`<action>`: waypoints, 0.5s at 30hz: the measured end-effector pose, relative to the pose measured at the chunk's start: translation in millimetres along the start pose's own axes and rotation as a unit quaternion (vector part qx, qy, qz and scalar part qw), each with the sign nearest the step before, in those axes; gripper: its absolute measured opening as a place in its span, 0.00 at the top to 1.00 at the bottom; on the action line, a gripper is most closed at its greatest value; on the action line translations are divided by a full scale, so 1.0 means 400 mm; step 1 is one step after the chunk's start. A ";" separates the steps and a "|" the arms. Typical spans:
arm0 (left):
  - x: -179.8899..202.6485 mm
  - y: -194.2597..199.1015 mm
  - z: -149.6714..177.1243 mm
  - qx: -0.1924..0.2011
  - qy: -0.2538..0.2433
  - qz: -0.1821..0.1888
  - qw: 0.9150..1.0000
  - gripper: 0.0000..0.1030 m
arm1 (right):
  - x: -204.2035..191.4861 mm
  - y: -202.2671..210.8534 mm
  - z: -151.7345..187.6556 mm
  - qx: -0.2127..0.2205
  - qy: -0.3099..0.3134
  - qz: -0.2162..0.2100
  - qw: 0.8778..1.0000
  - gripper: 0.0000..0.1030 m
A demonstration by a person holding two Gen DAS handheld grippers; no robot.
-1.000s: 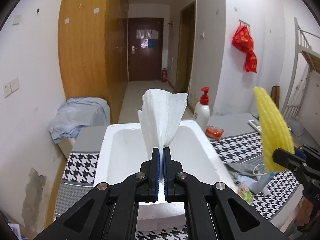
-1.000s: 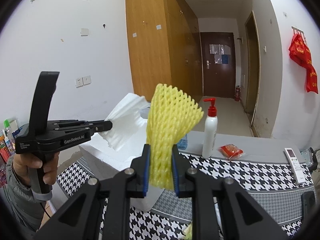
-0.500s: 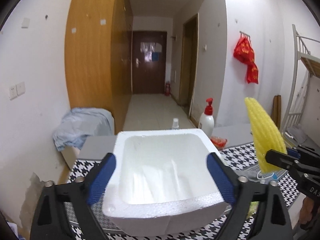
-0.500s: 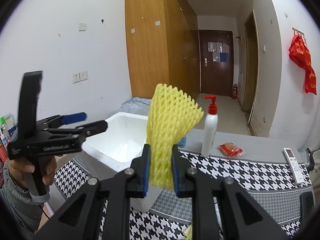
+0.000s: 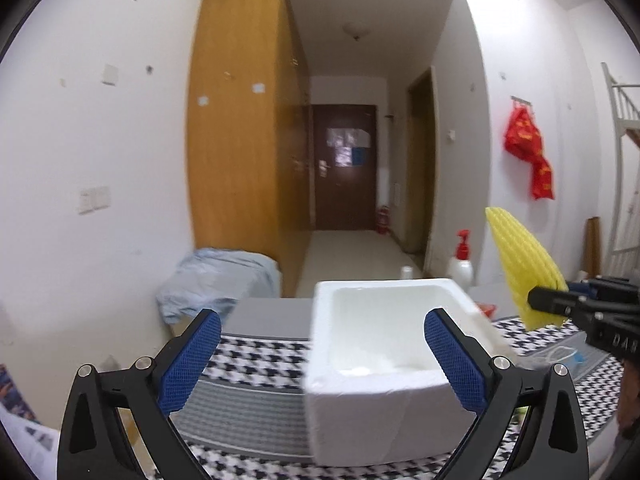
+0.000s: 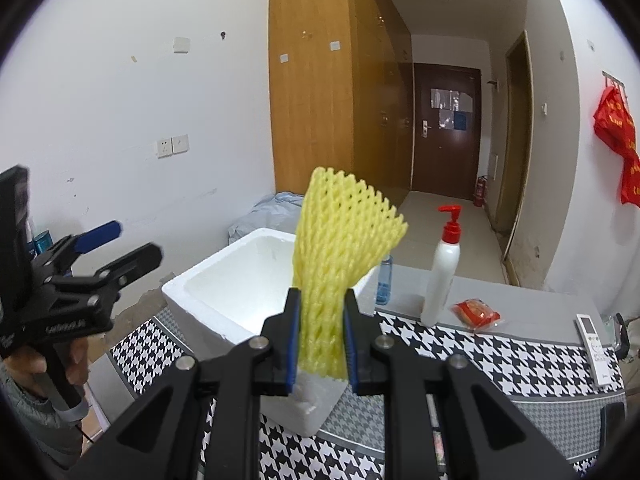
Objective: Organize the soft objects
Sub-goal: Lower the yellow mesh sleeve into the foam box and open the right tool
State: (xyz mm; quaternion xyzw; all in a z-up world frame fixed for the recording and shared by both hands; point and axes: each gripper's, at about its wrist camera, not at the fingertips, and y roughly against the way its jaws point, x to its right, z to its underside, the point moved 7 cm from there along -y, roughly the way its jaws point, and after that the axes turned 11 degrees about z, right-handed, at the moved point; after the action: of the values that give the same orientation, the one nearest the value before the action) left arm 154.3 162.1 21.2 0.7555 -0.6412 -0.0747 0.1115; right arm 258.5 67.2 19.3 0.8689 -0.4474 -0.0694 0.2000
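Yellow foam fruit-net sleeve: open diamond mesh, soft, flared at top, pinched flat at lower end. Clamped upright between the blue pads of the right hand-held gripper, raised in front of the white foam box. Same sleeve visible at right edge of left wrist view, gripped by the black tips.

White expanded-polystyrene box: square, thick-walled, open top, resting on the desk with black-and-white houndstooth cover. Interior holds something pale and white at the bottom; identity not resolvable.

Left hand-held gripper: jaws just opened, now spread to full width, nothing between the blue mesh pads. Positioned low and to the left of the box, one pad overlapping the box in view.

White pump bottle with red dispenser upright on grey desk area behind the box; red packet beside it; white remote control near right edge.

Readable writing: partial white letters "DA" on right gripper body; lettering on left gripper body blurred, not legible.
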 end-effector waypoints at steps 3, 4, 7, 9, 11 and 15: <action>-0.010 0.033 0.007 0.012 -0.002 -0.013 1.000 0.01 | -0.024 -0.008 -0.006 0.001 0.011 -0.005 1.000 0.78; -0.013 0.042 0.010 0.014 -0.002 -0.017 1.000 0.01 | -0.033 -0.015 -0.008 -0.001 0.016 -0.005 1.000 0.78; -0.016 0.052 0.023 0.009 -0.004 -0.020 1.000 0.01 | -0.052 -0.032 -0.010 -0.007 0.024 -0.008 1.000 0.78; -0.020 0.053 0.032 0.005 -0.003 -0.023 1.000 0.01 | -0.061 -0.044 -0.010 -0.012 0.027 -0.009 1.000 0.78; -0.023 0.049 0.041 -0.001 -0.002 -0.021 1.000 0.01 | -0.069 -0.054 -0.010 -0.015 0.032 -0.009 0.999 0.78; -0.033 0.047 0.052 -0.006 0.002 -0.026 1.000 0.01 | -0.080 -0.076 -0.015 -0.025 0.039 -0.009 0.999 0.78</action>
State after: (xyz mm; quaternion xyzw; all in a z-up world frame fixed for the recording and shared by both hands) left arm 128.7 170.7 5.9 0.7714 -0.6206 -0.0795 0.1155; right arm 264.1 110.4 10.4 0.8699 -0.4293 -0.0483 0.2381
